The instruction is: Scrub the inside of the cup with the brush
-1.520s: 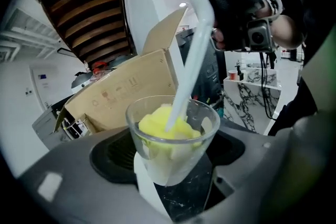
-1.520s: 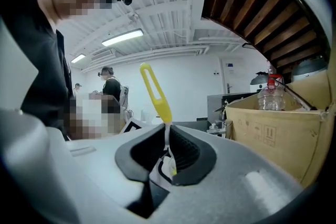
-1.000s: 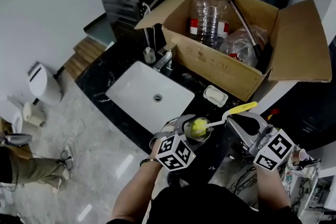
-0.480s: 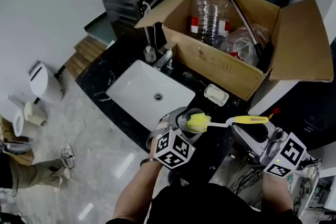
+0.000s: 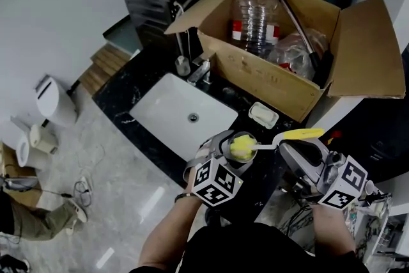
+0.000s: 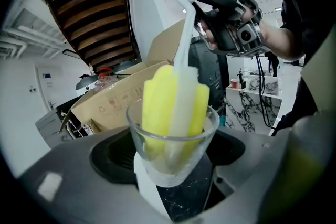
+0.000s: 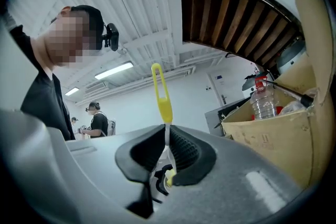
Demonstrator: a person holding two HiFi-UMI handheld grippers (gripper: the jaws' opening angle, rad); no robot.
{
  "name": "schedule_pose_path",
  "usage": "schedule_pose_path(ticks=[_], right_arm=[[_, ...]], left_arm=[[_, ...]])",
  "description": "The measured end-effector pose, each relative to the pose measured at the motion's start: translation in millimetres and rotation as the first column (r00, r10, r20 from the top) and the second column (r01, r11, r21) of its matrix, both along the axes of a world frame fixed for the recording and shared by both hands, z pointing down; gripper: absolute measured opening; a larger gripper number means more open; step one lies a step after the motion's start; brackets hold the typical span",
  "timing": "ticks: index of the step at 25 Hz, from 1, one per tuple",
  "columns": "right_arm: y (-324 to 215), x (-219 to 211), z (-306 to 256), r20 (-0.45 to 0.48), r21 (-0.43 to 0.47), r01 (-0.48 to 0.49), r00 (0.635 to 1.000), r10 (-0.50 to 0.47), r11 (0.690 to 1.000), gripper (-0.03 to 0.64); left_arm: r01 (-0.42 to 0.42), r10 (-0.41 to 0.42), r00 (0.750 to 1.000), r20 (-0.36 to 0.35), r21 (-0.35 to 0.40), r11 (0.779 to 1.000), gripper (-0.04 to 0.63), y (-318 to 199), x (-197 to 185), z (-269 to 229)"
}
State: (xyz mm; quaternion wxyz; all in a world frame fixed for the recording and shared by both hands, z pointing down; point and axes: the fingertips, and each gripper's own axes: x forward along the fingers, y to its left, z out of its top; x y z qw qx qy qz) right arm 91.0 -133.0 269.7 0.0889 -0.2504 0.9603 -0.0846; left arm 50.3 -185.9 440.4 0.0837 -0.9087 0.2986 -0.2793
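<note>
Shows a clear glass cup (image 6: pixel 173 149) clamped upright between the jaws of the left gripper (image 5: pixel 220 153), at about 6 o'clock in the head view, near the front edge of a black marble desk (image 5: pixel 128 99). Shows a brush (image 6: pixel 176 99) with a yellow sponge head pushed down into the cup, filling most of it, with the top of the sponge standing above the rim. Traces the white stem out toward 3 o'clock to the right gripper (image 5: pixel 289 149), jaws pinched narrow on the thin handle just below its yellow loop (in the right gripper view, loop pointing to 12 o'clock). Places a white sink (image 5: pixel 153 105) at 10 o'clock from the cup and an open cardboard box (image 5: pixel 275 83) holding a large plastic bottle (image 5: pixel 255 13) at 12 to 1 o'clock.

Judged risks from here:
- Could lever the cup out of the left jaws, given a snug sponge, a smooth tapered glass wall and a hold low on the cup. A hard sideways push or a sharp pull upward would cause this.
- Could let the slim handle twist or slide in the right jaws, leaving the sponge spinning idle instead of scrubbing.
- Could send a freed cup onto the desk edge or the floor and break it.
</note>
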Motion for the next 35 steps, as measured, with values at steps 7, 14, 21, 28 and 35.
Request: schedule_pose_path(ticks=[7,14,21,28,35], right_arm=[[-3.4,-16.9,15.1,-0.055,0.008,0.000,0.999,0.001,1.000,0.031],[-7.7,-21.3,35.1,-0.174,0.022,-0.041,0.984,0.044,0.999,0.031],[-9.4,-10.2,42.8,-0.350,0.116,-0.096,0.927,0.131,0.989,0.033],[3.7,-14.2,63.5,-0.290,-0.036,-0.078,0.955,0.064,0.996,0.031],[9.4,-12.7,56.7,-0.092,-0.160,-0.053,0.995,0.039,0.986,0.032]], left_arm=[[-0.028,0.028,0.999,-0.029,0.003,1.000,0.405,7.9,9.8,-11.2],[-0.022,0.023,0.999,0.042,-0.015,1.000,0.405,11.6,4.2,12.3],[0.010,-0.009,0.998,0.067,-0.019,1.000,0.405,8.4,-9.9,24.2],[0.028,-0.027,0.999,0.038,-0.024,0.999,0.405,1.6,-15.5,21.1],[-0.006,0.007,1.000,0.016,-0.035,0.999,0.405,-0.3,-9.5,21.6]])
